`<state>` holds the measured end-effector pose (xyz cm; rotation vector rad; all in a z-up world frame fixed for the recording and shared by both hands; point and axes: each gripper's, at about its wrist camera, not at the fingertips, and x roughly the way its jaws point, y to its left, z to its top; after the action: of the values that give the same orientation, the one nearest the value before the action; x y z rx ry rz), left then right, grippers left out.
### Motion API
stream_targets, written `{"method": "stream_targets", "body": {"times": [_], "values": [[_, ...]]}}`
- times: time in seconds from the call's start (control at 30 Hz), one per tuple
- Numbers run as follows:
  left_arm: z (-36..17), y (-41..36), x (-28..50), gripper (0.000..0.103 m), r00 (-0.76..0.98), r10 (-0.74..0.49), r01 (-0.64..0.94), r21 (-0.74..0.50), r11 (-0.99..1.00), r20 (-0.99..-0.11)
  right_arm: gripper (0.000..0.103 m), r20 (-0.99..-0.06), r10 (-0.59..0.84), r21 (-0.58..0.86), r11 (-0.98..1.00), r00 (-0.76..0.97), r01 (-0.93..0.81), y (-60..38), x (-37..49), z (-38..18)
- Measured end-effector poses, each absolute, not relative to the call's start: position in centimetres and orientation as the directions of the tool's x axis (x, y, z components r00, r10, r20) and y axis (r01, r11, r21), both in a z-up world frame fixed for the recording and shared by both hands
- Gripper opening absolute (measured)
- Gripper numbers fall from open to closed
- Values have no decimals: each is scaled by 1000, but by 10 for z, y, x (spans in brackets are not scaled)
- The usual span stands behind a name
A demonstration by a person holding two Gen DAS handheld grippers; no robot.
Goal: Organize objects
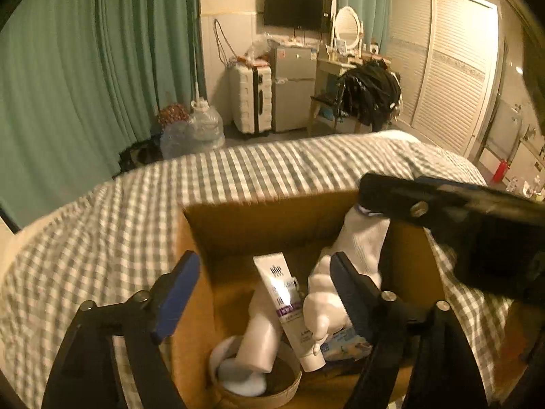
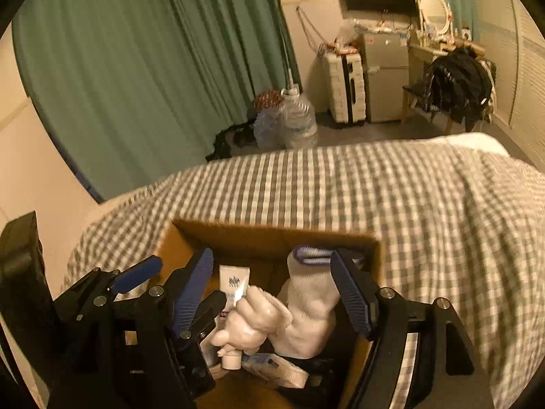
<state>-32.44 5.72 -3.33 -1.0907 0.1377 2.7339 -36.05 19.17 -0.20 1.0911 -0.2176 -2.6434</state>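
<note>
A: So, where is free room?
B: Left of the cardboard box [image 1: 238,228] the checked bedcover [image 1: 102,238] lies bare up to the bed's edge.
A: And the tube?
B: The tube [image 1: 289,310] leans inside the box, cap toward the camera, beside the white sock [image 1: 364,238].
A: The tongs?
B: The left gripper [image 1: 262,289] and the right gripper [image 2: 272,286] both tilt downward over the box, jaws spread, pinching nothing.
</note>
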Motion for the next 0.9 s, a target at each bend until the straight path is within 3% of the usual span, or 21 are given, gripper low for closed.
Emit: {"method": "stream_targets", "body": {"times": [0.2,0.37,0.6,0.9], "values": [[23,44,-290,92,-772,134,-164,-10,-986,-621,82,-581,-281,214,-958,-764,190,202,-317,62],[78,46,-249,98,-840,107,-156,48,-987,-533,95,-507,-252,194,-965,-825,176,209,-271,110],[143,37,-187,101,-912,97,-145,92,-985,-398,100,-391,-206,174,-974,-897,147,228,-202,171],[183,29,-109,103,-960,84,-122,131,-984,-268,102,-248,-130,88,-990,-960,111,235,-113,213]]}}
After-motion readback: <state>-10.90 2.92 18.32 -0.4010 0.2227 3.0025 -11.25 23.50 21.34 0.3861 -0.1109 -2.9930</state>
